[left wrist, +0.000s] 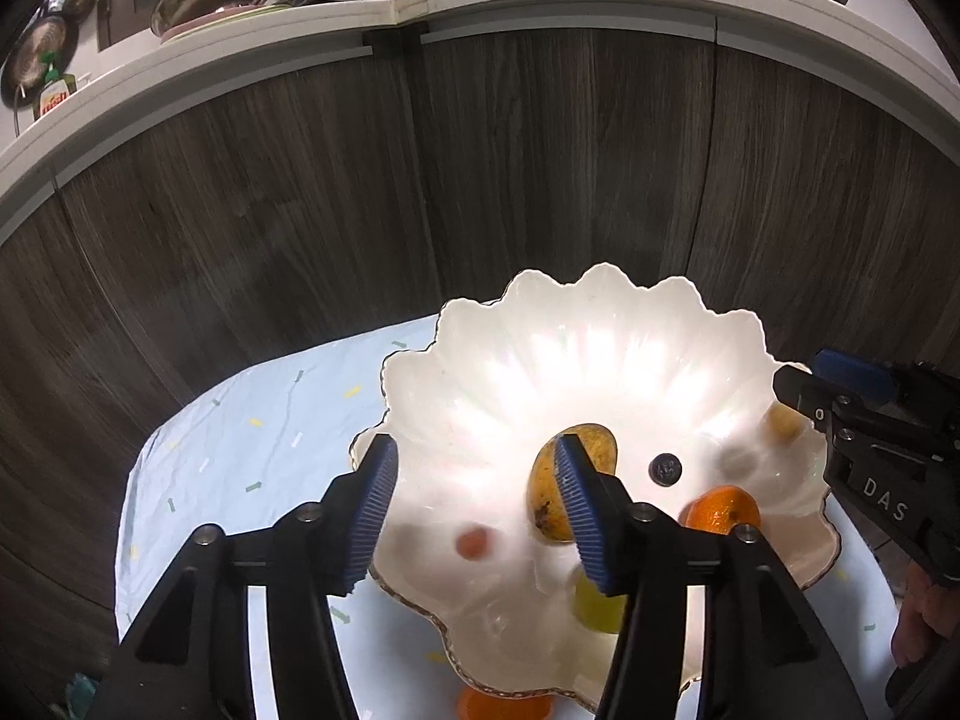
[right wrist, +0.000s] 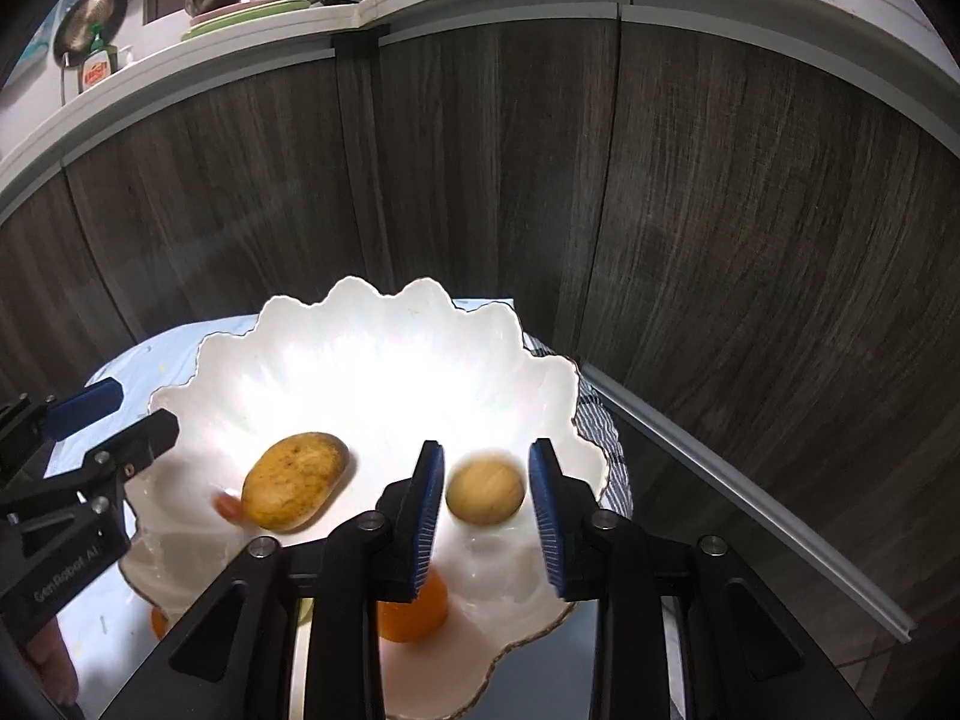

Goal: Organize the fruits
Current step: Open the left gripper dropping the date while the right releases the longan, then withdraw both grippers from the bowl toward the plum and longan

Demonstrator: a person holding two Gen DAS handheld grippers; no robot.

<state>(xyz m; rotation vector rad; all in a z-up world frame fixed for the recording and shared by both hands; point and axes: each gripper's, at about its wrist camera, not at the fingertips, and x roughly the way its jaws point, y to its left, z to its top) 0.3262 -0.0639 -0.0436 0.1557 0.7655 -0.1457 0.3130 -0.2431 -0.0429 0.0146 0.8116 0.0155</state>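
White and pearly, the scalloped bowl (left wrist: 600, 360) sits on a pale blue cloth (left wrist: 240, 450) over the worktop, in front of dark wood cabinet doors (left wrist: 300, 210), and nearly all the fruit already lies inside it.

From the left: the left gripper (left wrist: 474, 516) hangs over the bowl's near left rim with its jaws apart and nothing clamped. A small red fruit (left wrist: 473, 543), blurred, shows in the gap between them, down on the bowl floor; it looks freshly let go, though that is only my reading. Behind the right pad lies the mango (left wrist: 570, 480), its long axis running from near-left to far-right in this view, stem end toward the camera. Next come a dark blueberry (left wrist: 665, 469) and an orange (left wrist: 723, 510), all resting in the bowl. A yellow-green fruit (left wrist: 594, 603) is half hidden under the right finger. Another orange fruit (left wrist: 504, 708) peeks out below the bowl's near rim, seemingly outside it on the cloth.

Further right, the right gripper (right wrist: 485, 516) also stands with jaws apart, and a round tan fruit (right wrist: 485, 492) lies straight ahead between them, blurred, untouched by either pad.

If anything remains to collect, the fruit under the near rim is the one, closer to the left gripper, below and behind its jaws.
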